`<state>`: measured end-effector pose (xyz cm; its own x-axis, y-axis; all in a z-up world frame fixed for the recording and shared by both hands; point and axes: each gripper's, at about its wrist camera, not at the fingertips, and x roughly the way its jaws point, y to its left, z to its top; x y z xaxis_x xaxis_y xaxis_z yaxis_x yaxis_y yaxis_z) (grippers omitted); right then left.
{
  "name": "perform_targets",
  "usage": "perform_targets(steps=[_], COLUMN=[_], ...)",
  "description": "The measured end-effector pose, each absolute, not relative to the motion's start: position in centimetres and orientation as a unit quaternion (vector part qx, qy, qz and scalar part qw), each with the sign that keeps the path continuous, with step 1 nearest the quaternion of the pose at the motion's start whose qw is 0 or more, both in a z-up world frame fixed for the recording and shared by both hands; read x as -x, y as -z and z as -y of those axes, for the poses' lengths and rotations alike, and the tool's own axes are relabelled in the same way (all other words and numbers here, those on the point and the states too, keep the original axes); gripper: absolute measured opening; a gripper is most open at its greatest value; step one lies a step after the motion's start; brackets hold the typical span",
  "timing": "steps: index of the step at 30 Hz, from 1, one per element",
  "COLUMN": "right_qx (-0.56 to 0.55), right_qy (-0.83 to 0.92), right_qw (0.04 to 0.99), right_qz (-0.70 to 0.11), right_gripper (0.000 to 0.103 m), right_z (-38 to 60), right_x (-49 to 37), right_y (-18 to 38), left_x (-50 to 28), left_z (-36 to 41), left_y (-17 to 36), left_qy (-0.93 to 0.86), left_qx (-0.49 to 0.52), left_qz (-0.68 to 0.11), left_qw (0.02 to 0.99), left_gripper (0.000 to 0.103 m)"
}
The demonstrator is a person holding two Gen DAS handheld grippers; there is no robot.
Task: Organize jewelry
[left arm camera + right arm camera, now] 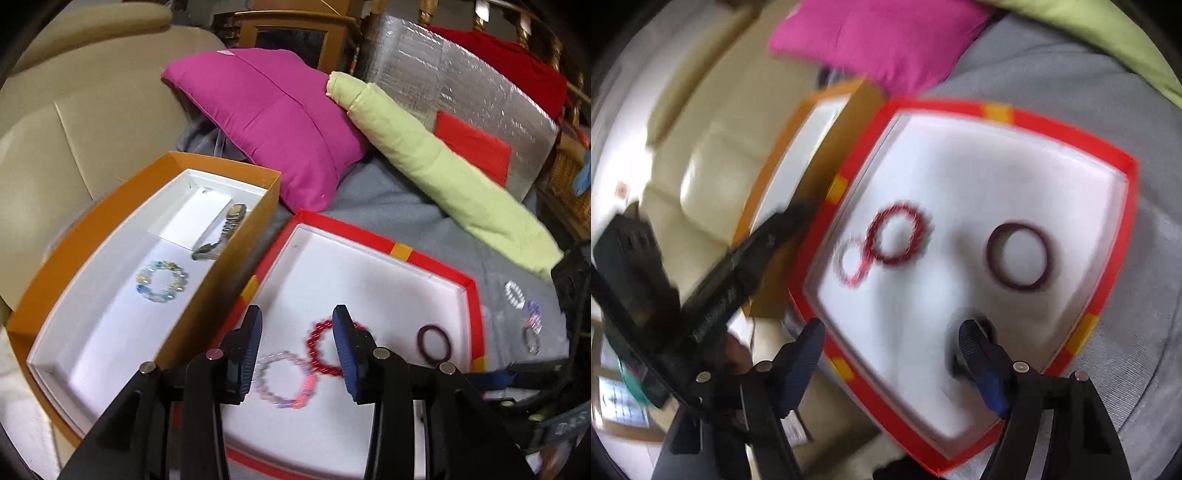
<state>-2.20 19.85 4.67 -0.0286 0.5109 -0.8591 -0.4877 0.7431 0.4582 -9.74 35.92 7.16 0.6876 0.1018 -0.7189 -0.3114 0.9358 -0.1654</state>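
A red-rimmed white tray (436, 258) holds a red bead bracelet (320, 350), a pale pink bead bracelet (284, 380) and a dark maroon ring bangle (435, 342). My left gripper (297, 328) is open and empty, just above the red bracelet. An orange box (207, 280) to the left holds a blue-green bead bracelet (161, 282) and a metal watch (225, 230). In the blurred right wrist view the same tray (1115, 236), red bracelet (897, 234) and bangle (1019, 256) show. My right gripper (892, 332) is open and empty over the tray's near edge.
Several small bracelets (515, 293) lie on the grey blanket (399, 206) right of the tray. A magenta pillow (266, 118), a green rolled cushion (443, 166) and a silver padded box (480, 96) stand behind. A beige sofa (74, 129) is at the left.
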Motion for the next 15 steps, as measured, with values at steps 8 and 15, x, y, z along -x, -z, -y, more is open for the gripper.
perform_targets(steps=[8,15], right_qx=[0.030,-0.071], right_qy=[-0.370,-0.343], right_qw=[0.702,0.747], right_qz=[-0.608,-0.565], right_gripper=[0.080,0.082], right_z=[-21.7,-12.5], right_x=[2.4,2.1], right_y=[-8.2,-8.0], left_x=[11.1,10.4], left_z=[-35.9,-32.5], left_y=[-7.9,-8.2], left_qy=[-0.106,-0.084], left_qx=[0.136,0.128], left_qz=[-0.360,-0.363], left_qw=[0.917,0.919], left_gripper=[0.040,0.041])
